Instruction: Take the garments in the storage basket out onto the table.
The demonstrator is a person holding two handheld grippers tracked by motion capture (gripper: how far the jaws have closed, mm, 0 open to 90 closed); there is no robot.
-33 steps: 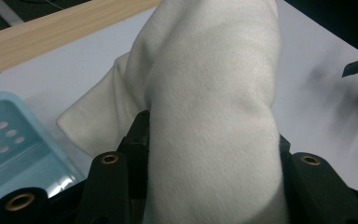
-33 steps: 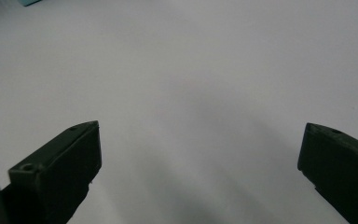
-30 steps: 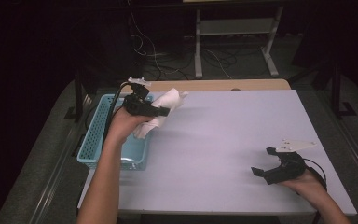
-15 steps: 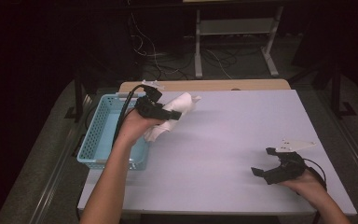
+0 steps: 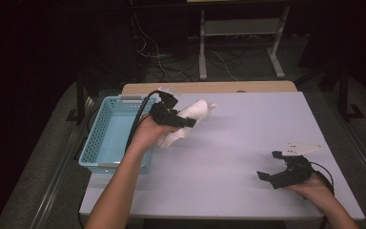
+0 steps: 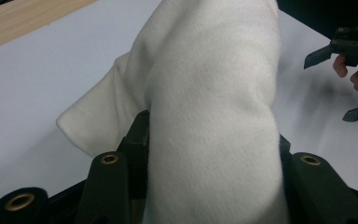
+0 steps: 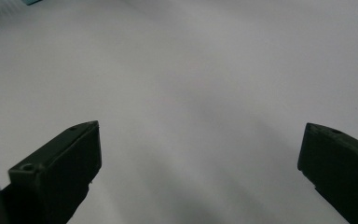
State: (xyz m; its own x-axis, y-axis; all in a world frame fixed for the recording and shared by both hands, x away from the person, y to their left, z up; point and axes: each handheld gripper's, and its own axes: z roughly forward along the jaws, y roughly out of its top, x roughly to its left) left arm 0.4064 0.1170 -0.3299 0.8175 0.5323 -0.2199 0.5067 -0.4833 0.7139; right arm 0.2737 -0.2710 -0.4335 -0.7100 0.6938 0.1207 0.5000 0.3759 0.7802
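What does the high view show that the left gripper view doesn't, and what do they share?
High view alone: the blue basket at the table's left edge, the person's forearms, and the left gripper seen from outside. Left gripper view alone: the white cloth close up, bulging between that gripper's black jaws, with a folded flap hanging to one side. Both share: the cloth, the pale table, and the right gripper standing open farther off.
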